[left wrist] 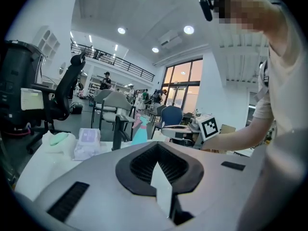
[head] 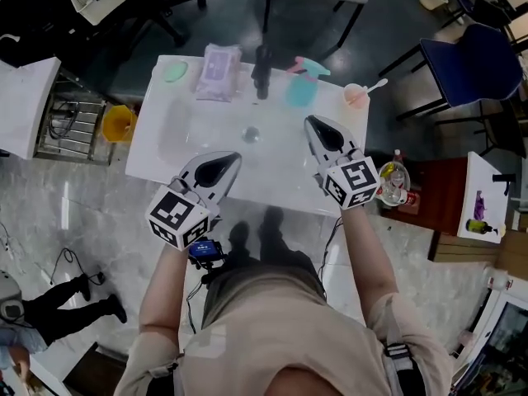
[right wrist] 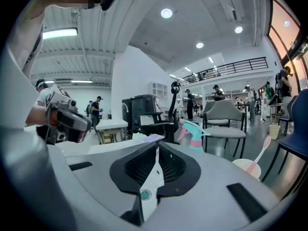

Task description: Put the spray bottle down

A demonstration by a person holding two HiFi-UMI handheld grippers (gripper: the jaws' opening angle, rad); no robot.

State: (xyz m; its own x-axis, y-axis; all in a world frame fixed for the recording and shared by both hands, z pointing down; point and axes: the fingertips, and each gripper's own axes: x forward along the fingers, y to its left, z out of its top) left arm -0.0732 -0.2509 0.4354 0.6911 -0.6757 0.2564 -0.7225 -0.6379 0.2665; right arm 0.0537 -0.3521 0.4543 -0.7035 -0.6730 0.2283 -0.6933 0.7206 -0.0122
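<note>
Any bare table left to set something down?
Bare: the left stretch between wipes pack and left tongs, and the strip between spray bottle and right tongs. Crowded: the far edge, green cloth through cup. A small clear object sits centrally.

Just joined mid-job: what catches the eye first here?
The left tongs and right tongs, both shut and empty, hover over the near side of the white table. Behind them the teal spray bottle with a pink trigger stands upright at the far edge, between a black object and a cup.
</note>
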